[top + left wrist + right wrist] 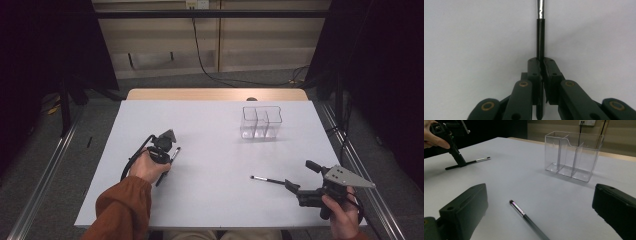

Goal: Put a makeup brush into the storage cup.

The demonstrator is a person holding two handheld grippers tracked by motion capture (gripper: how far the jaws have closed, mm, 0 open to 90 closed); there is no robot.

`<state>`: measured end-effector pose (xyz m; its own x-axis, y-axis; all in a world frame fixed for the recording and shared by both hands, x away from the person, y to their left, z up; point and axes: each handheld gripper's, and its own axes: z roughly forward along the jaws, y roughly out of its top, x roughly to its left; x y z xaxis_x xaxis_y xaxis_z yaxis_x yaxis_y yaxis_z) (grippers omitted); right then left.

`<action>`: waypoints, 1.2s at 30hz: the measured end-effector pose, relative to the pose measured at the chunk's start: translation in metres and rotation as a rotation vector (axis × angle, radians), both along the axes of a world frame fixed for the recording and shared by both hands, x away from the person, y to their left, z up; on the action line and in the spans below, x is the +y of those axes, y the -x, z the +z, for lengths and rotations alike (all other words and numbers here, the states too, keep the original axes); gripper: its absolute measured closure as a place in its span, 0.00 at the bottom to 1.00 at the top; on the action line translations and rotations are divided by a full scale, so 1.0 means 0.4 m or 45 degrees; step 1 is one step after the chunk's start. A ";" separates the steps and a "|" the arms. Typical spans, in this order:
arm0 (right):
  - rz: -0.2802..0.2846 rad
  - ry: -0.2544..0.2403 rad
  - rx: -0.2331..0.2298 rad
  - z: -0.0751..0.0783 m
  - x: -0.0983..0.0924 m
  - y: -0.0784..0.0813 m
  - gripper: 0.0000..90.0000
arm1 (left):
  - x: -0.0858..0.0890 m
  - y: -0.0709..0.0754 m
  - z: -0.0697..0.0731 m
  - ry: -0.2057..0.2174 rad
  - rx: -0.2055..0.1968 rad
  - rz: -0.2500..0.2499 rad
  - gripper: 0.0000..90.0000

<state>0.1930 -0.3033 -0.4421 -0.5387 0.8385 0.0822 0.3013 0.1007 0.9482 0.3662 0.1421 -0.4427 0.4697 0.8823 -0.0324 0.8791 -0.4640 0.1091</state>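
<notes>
Right gripper [298,176]: nearest, at the near right corner of the table, held in the person's right hand [344,216]; its black jaws stand wide apart with nothing between the pads.
Second brush [267,179]: a thin black-handled brush with a silvery ferrule and dark tip, lying flat on the table just ahead of the right gripper's open jaws, untouched; in the right gripper view [529,218] it lies between the two jaws but clear of both.
Left gripper [541,65]: at the near left, tilted steeply down onto the table, in the person's left hand [148,167], orange-brown sleeve behind it; jaws brought together and clamped on the first brush.
First brush [540,37]: slim black handle with a bright metal ferrule, pinched at the handle by the left gripper; it appears to rest on the table surface, not yet lifted. In the high view it shows as a short stick [175,154] at the gripper's tip.
Table [210,150]: plain white top, wooden strip along the far edge.
Organiser [261,121]: clear plastic box with three upright compartments, far right of centre, well apart from both brushes; all compartments look empty.
Progress: judged early. One brush gripped, none in the organiser; left to do are lifting and dropping in the first, then picking up the second.
Writing: none readable on the brushes, the organiser or the grippers.
</notes>
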 end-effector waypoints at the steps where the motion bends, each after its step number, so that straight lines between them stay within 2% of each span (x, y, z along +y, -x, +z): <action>1: 0.004 0.004 -0.005 0.000 0.002 0.000 0.00 | 0.003 0.001 0.000 0.007 -0.006 -0.002 0.94; 5: 0.004 0.003 -0.003 0.000 0.002 -0.002 0.00 | 0.018 0.006 0.002 0.065 -0.025 -0.002 0.94; 9: 0.004 -0.002 0.000 0.000 0.002 -0.002 0.00 | 0.024 0.010 0.004 0.080 -0.036 -0.012 0.94; 13: 0.005 0.000 0.000 0.000 0.003 -0.003 0.00 | 0.035 0.012 0.005 0.130 -0.061 0.008 0.94; 18: 0.005 0.000 -0.001 0.000 0.003 -0.003 0.00 | 0.051 0.017 0.012 0.176 -0.119 0.016 0.94; 21: 0.005 0.000 0.000 0.000 0.003 -0.003 0.00 | 0.060 0.024 0.023 0.231 -0.166 0.016 0.94; 22: 0.006 0.000 0.000 0.000 0.003 -0.003 0.00 | 0.060 0.024 0.023 0.231 -0.166 0.016 0.94; 24: 0.006 0.001 -0.001 0.000 0.003 -0.003 0.00 | 0.063 0.030 0.029 0.268 -0.185 0.015 0.94; 28: 0.006 0.001 0.000 0.000 0.004 -0.004 0.00 | 0.072 0.037 0.043 0.329 -0.254 -0.021 0.94; 29: 0.006 0.001 0.000 0.000 0.004 -0.004 0.00 | 0.077 0.042 0.047 0.356 -0.292 -0.020 0.94; 31: 0.007 -0.002 0.000 0.000 0.004 -0.004 0.00 | 0.081 0.042 0.048 0.369 -0.288 -0.036 0.94; 32: 0.007 -0.002 -0.001 0.000 0.004 -0.004 0.00 | 0.081 0.046 0.048 0.385 -0.306 -0.027 0.94; 33: 0.007 -0.002 -0.001 0.000 0.004 -0.004 0.00 | 0.083 0.048 0.049 0.387 -0.319 -0.042 0.94; 36: 0.007 0.001 0.000 0.000 0.004 -0.004 0.00 | 0.091 0.058 0.054 0.438 -0.379 -0.059 0.94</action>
